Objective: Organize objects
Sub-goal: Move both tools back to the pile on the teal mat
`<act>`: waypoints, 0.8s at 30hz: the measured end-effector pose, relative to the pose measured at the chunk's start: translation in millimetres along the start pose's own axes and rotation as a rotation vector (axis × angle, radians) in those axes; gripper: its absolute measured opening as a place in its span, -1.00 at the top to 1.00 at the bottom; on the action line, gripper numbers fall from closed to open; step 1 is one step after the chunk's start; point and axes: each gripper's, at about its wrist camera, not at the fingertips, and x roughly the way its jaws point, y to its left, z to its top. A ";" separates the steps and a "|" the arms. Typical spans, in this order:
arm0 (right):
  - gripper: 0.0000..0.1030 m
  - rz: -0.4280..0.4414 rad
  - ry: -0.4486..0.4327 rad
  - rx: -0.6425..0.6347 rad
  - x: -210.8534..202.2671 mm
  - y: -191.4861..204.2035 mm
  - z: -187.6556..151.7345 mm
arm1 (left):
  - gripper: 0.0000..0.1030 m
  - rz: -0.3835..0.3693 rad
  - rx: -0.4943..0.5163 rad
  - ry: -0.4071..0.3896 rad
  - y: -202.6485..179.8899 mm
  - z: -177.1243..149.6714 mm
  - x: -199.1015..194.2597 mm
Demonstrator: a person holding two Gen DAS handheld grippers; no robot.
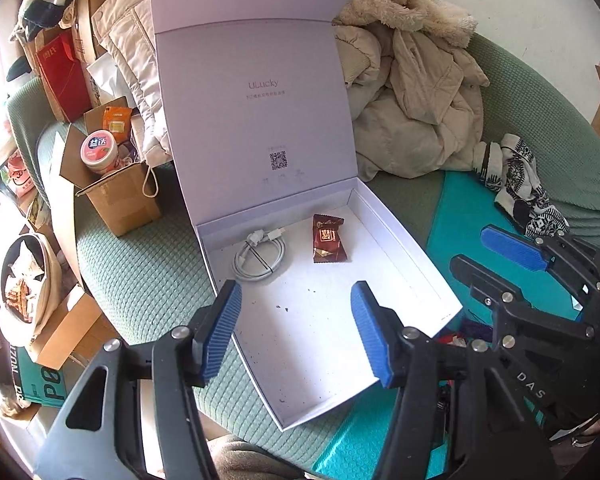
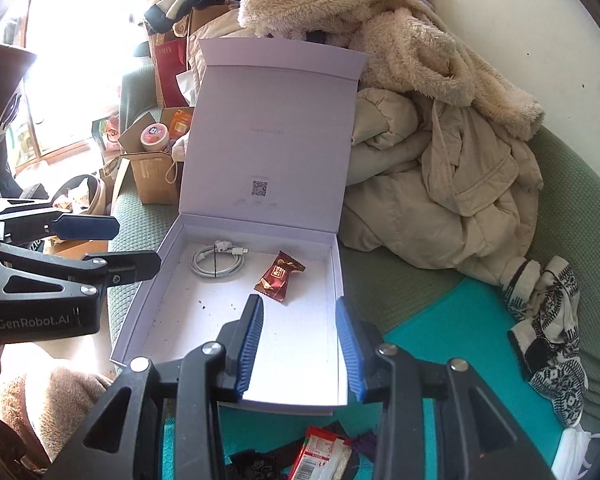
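Note:
An open white gift box (image 1: 400, 256) (image 2: 148, 304) lies on the green sofa with its lid standing up behind it. Inside lie a coiled white cable (image 1: 260, 254) (image 2: 217, 261) and a dark red candy wrapper (image 1: 329, 240) (image 2: 279, 276). My left gripper (image 1: 296, 300) hovers open above the box's near part with nothing between its blue pads. My right gripper (image 2: 300, 318) hangs open and empty over the box's near right edge. In the left wrist view the right gripper (image 1: 496, 254) shows at the right; in the right wrist view the left gripper (image 2: 136, 244) shows at the left.
A red-and-white snack packet (image 2: 320, 456) and dark small items lie on the teal mat (image 2: 452, 344) in front of the box. Beige coats (image 2: 452, 168) and a patterned cloth (image 2: 548, 320) lie right of the box. A cardboard box with a pink jar (image 1: 100, 152) stands left.

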 end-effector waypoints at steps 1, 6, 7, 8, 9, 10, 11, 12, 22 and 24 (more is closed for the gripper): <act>0.28 0.000 -0.003 -0.002 -4.6 0.5 -2.3 | -0.07 0.002 -0.001 -0.003 -2.1 -4.6 -5.9; 0.28 0.005 -0.013 -0.010 -25.4 1.3 -16.3 | -0.09 0.009 -0.001 -0.011 -15.7 -24.0 -27.9; 0.28 0.004 -0.014 -0.010 -29.3 1.4 -19.9 | -0.09 0.009 0.000 -0.013 -19.0 -27.9 -32.1; 0.28 0.005 -0.015 -0.009 -32.8 1.0 -23.4 | -0.09 0.010 0.001 -0.014 -22.3 -31.6 -36.0; 0.28 0.005 -0.015 -0.007 -36.3 0.4 -26.9 | -0.09 0.010 0.003 -0.014 -26.2 -35.4 -39.8; 0.28 0.004 -0.015 -0.006 -39.5 -0.1 -30.3 | -0.09 0.010 0.007 -0.014 -30.2 -39.3 -43.4; 0.28 0.005 -0.014 -0.004 -42.7 -0.8 -34.2 | -0.09 0.012 0.010 -0.014 -34.3 -42.8 -46.5; 0.28 0.006 -0.013 -0.004 -45.9 -1.5 -37.9 | -0.09 0.012 0.012 -0.015 -38.4 -47.0 -49.7; 0.28 -0.013 0.007 0.014 -75.2 -10.8 -77.6 | -0.11 -0.011 0.038 0.001 -82.3 -83.6 -65.3; 0.28 -0.017 0.011 0.023 -80.0 -13.0 -85.1 | -0.11 -0.020 0.047 0.006 -91.5 -89.9 -66.2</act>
